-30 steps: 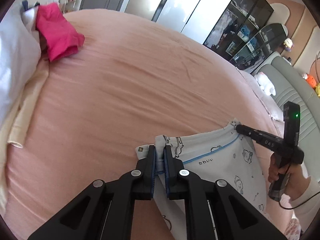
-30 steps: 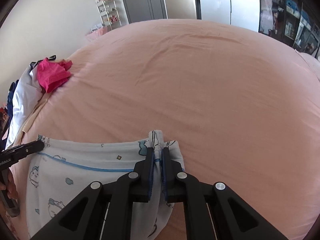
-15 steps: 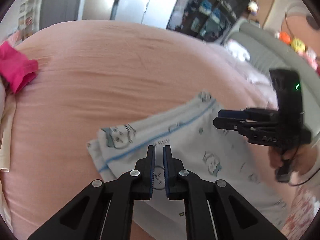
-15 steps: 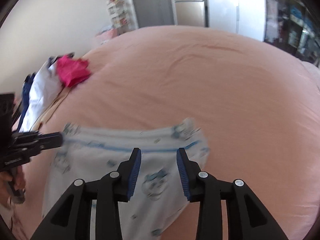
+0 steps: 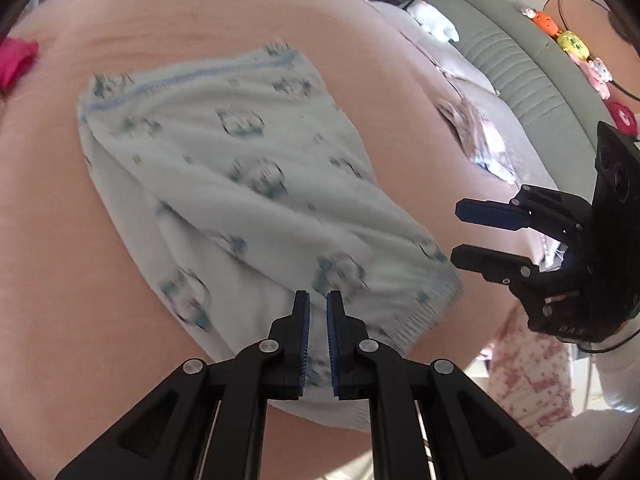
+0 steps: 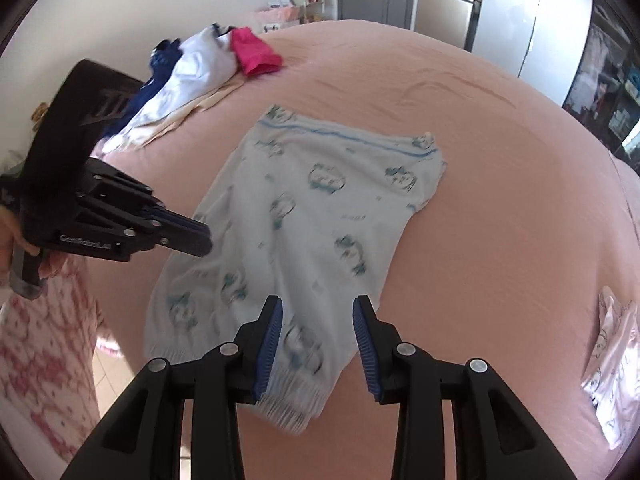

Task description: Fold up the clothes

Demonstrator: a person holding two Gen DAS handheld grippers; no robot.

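A: Where is the garment seen relative to each tool?

B: The printed pyjama trousers (image 6: 312, 216) are laid flat on the pink bed (image 6: 500, 160). The cuffed end is seen directly below the right tool (image 6: 316, 340), whose jaws are parted with fabric visible in the gap but nothing pinched; no pad is pressed on the cloth. Those jaws have just been opening.

A: And the left tool?

B: The left tool (image 5: 318, 336) is seen over the near edge of the same trousers (image 5: 240, 168). Its jaws are drawn nearly together, only a thin slit being left, and nothing is gripped between them. In the right wrist view it is seen at the left edge of the garment, held by a hand (image 6: 16, 236).

A: How is the garment described?

B: Pale blue-white cloth is seen, printed with small cartoon animals, a blue stripe running along the far waistband, and a ribbed cuff at the near end. It is spread out with a few soft creases. The print is blurred.

A: Anything else on the bed?

B: A pile of clothes (image 6: 192, 76) is seen at the far left edge, with a magenta piece (image 6: 254, 54) on it, well apart from the trousers.
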